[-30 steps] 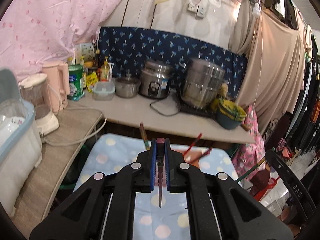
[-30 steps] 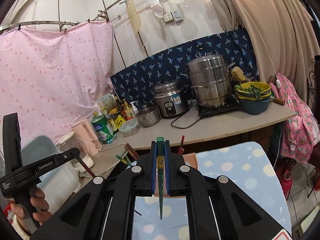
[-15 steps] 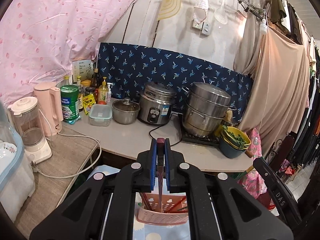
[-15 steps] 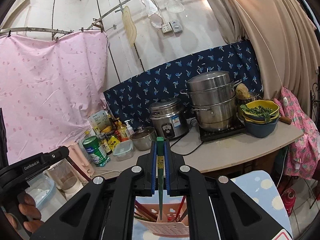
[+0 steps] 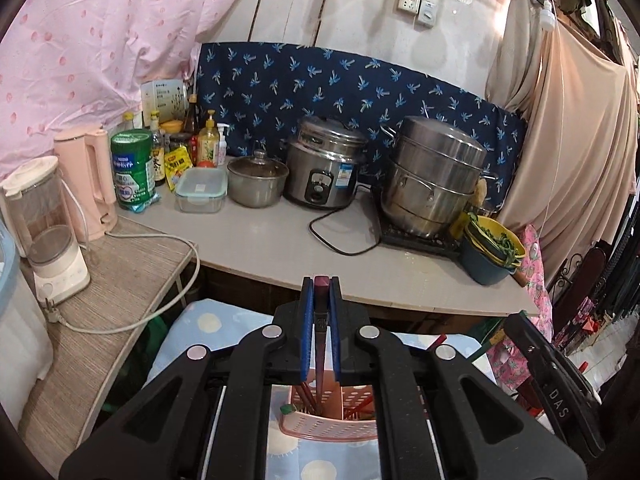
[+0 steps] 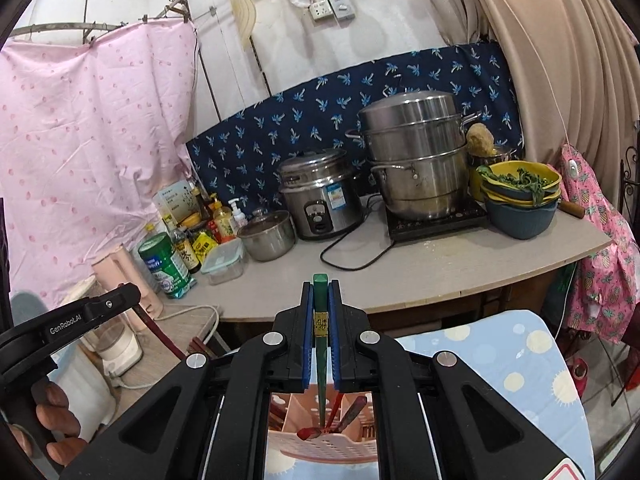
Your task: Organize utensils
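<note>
Pink holder (image 5: pixel 332 428) risen nearer, left claw (image 5: pixel 321 312) pinching maroon chopstick (image 5: pixel 320 344), right's seemingly green.

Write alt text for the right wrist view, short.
The right hand-held gripper is shut on a green chopstick whose tip points down into a pink utensil basket already holding reddish utensils. Behind it is a kitchen counter with a rice cooker and a steel steamer pot.

Utensil basket (image 5: pixel 328 426) on table (image 5: pixel 188 332), seemingly before counter (image 5: pixel 256 240).

light: bright, even | shadows: soft | focus: sharp | edges: strong fisheye bending, dark corners
</note>
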Motion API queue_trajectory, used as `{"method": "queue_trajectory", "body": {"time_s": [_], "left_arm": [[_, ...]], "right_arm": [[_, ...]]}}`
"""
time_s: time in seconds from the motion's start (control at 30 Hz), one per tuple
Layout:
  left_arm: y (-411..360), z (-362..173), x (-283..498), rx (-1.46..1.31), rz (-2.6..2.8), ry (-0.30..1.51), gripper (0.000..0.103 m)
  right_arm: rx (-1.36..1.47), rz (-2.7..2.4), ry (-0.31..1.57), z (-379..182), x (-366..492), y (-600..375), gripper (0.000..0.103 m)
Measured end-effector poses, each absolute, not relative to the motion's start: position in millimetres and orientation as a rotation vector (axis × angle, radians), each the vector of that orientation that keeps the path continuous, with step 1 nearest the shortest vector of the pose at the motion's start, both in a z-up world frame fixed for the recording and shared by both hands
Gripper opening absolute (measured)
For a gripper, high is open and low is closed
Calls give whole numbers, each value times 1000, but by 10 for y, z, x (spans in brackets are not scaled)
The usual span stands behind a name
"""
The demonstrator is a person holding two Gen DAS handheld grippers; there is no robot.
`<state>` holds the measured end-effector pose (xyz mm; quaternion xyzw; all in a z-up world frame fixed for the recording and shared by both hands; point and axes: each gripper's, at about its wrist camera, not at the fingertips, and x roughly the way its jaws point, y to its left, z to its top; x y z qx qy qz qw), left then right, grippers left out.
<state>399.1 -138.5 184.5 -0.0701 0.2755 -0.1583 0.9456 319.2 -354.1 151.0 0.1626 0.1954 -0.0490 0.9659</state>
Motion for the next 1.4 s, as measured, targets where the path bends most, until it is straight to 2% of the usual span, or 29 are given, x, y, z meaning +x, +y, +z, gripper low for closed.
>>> {"method": "queue_trajectory", "body": {"time_s": [0.1,0.27,0.37,0.43,0.6,0.63,0.77,0.97,1.23,1.33,1.4], "left_arm": [[-1399,1788,3991,-140,-315,566,10],[-1383,1743,3945,-137,-299,571,27],[-1370,1743,3890,-130,-295,571,33],[-1368,1744,3832,-119,-291,566,34],[-1377,1753,3594,-78,-289,549,38],[-1381,1750,3540,-68,-287,546,42],[-1383,1729,3308,-29,-281,536,49],[-1328,1659,3040,-8,-272,551,53],[-1252,1512,2685,27,-248,573,57],[-1237,1441,2563,51,-238,582,62],[-1221,1405,2467,60,-231,580,69]], "right_arm": [[331,-88,417,1464,3232,-3530,8],[338,-87,412,1463,3184,-3517,10],[332,-86,407,1477,3120,-3498,12],[332,-84,407,1494,3076,-3487,15],[311,-85,398,1522,2878,-3417,26],[307,-82,397,1522,2829,-3398,27],[294,-76,399,1494,2573,-3312,46],[247,-97,406,1428,2209,-3178,53],[223,-119,449,1250,1824,-3075,55],[214,-140,457,1177,1695,-3038,61],[215,-157,455,1140,1613,-3013,70]]}}
